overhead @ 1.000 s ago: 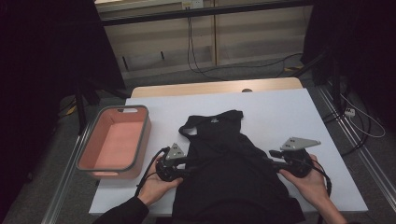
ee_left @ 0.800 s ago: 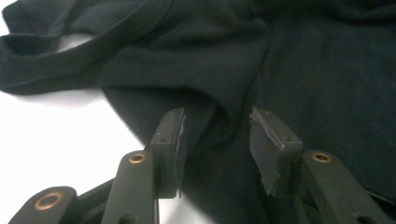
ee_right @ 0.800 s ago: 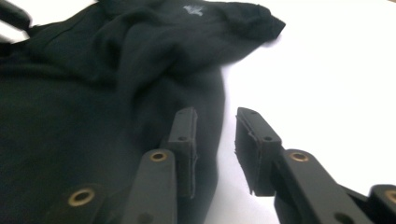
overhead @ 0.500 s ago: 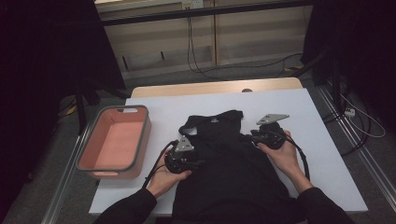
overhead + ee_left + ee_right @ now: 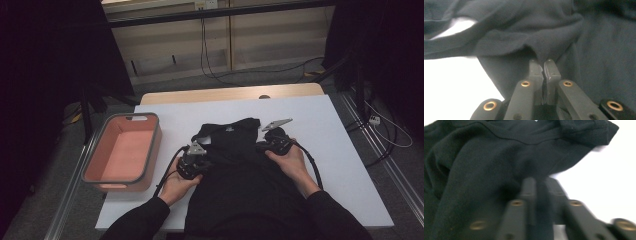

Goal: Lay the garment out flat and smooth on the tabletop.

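Plastic basket (image 5: 100, 172), pink inside with a grey rim, sits at the left edge of the white tabletop (image 5: 345, 150), well apart from the cloth. Just right of it, the left gripper (image 5: 196, 159) rests at the left side of a black shirt (image 5: 240, 175); in the left gripper view its jaws are pressed together, pinching a fold of the dark fabric (image 5: 541, 53). The shirt lies bunched in the middle of the tabletop, its lower part trailing toward the person. At its right side the right gripper (image 5: 262, 145) touches the cloth; the right gripper view is blurred, jaws near together over the shirt's edge (image 5: 534, 180), and whether they hold it cannot be told.
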